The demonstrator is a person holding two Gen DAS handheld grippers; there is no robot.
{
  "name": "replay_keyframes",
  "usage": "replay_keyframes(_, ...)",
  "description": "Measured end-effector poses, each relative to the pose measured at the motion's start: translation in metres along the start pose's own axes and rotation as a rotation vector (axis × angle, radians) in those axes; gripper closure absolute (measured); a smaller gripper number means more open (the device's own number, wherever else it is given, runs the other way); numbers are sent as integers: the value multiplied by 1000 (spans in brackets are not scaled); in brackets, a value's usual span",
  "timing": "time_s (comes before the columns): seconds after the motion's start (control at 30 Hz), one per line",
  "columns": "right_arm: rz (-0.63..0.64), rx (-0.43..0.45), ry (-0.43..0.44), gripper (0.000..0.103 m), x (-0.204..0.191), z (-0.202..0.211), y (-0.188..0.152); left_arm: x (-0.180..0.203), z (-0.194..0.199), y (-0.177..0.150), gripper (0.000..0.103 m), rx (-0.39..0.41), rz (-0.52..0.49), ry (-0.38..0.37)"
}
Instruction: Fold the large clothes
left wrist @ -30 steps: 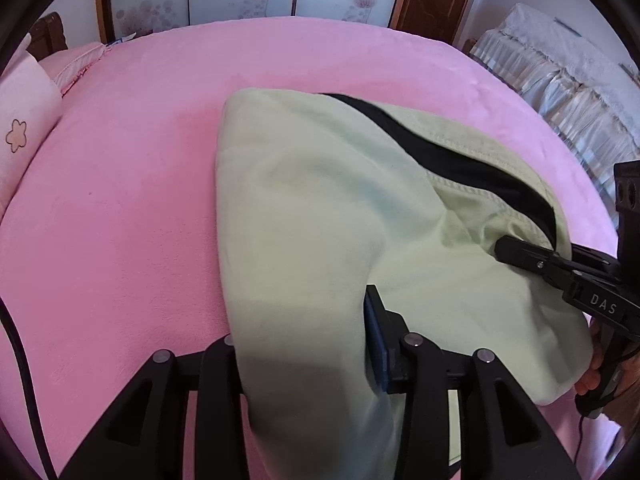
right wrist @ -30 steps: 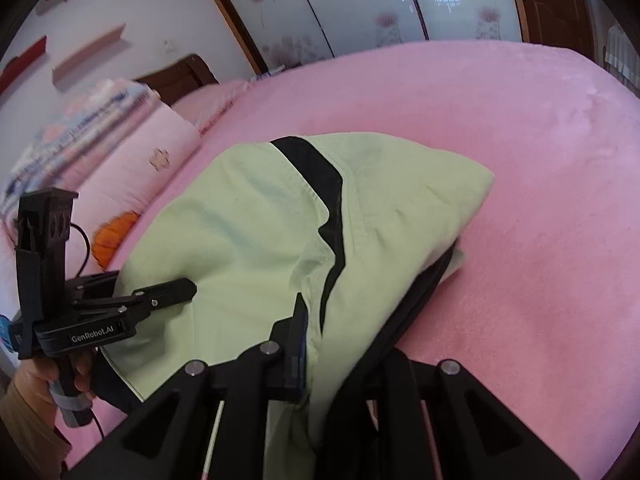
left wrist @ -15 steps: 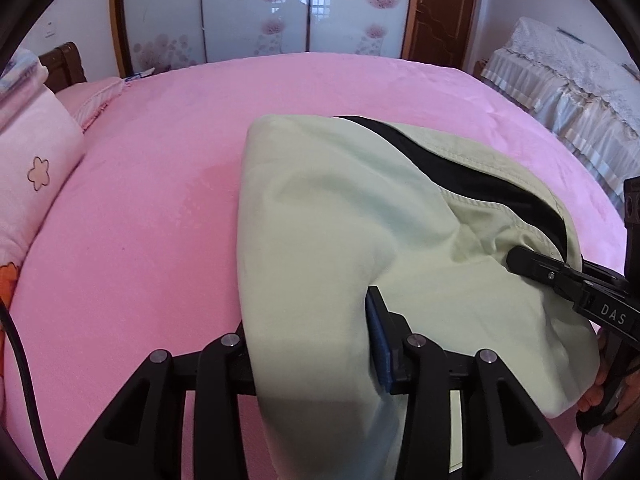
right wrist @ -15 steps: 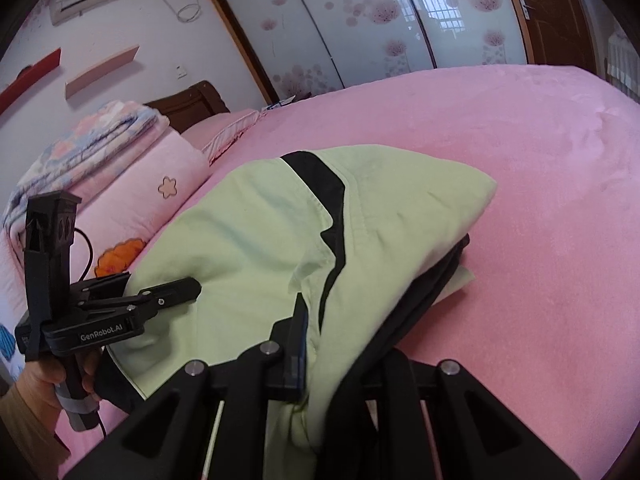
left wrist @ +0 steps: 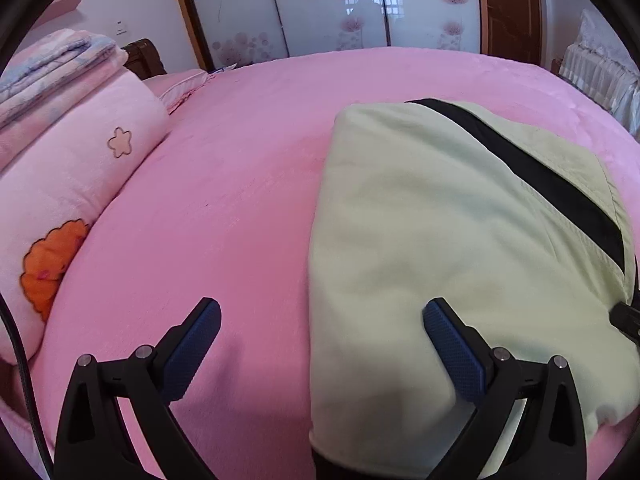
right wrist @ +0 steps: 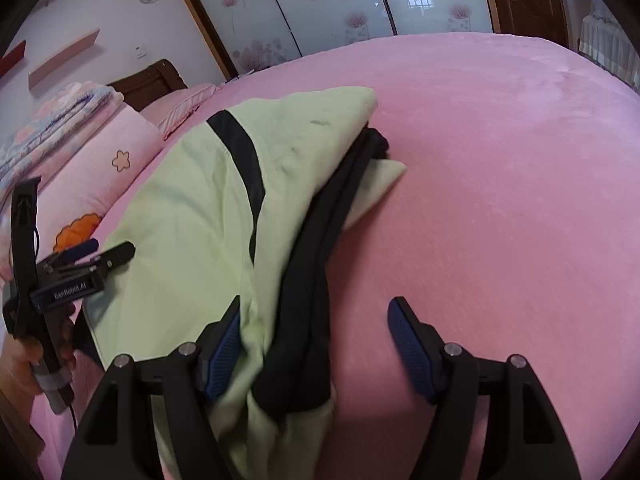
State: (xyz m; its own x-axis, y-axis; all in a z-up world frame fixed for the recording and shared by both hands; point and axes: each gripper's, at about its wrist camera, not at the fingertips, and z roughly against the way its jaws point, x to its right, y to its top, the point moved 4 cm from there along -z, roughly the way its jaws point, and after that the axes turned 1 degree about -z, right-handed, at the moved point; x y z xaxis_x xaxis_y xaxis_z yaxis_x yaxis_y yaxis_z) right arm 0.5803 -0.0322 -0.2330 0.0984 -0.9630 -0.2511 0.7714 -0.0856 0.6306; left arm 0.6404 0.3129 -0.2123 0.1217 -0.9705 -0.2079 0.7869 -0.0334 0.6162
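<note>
A pale green garment with a black stripe (left wrist: 440,240) lies folded on the pink bed (left wrist: 240,220). My left gripper (left wrist: 320,344) is open, its jaws wide apart over the garment's near left edge, holding nothing. In the right wrist view the garment (right wrist: 192,216) shows black layers along its right side. My right gripper (right wrist: 316,336) is open, its jaws either side of the garment's near end, with cloth resting against the left finger (right wrist: 224,344). The left gripper (right wrist: 96,254) also shows at the left in the right wrist view, beside the garment.
A rolled pink blanket with flower patterns (left wrist: 72,184) and folded quilts (left wrist: 52,64) lie at the bed's left side. Sliding floral doors (left wrist: 340,4) stand behind the bed. A white frilled cover (left wrist: 600,76) is at the far right.
Both grippers were shut on the garment and have opened, letting it drop onto the bed. The left gripper has shifted left, so the garment now sits to its right.
</note>
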Motion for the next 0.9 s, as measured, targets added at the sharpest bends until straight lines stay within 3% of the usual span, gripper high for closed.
replay_keyframes(0.2, 23, -13, -89, 33, -10, 69, -25, -8, 71, -31, 1, -16, 31, 15)
replay_keyframes(0.4, -42, -39, -81, 33, -13, 168, -60, 3, 186, -65, 1, -7, 194, -149)
replay_keyframes(0.7, -67, 13, -77, 32, -19, 338, -116, 57, 379, -109, 1, 68, 149, -238)
replay_keyframes(0.9, -47, 85, -108, 32, -19, 429, -161, 94, 479, -157, 1, 110, 115, -270)
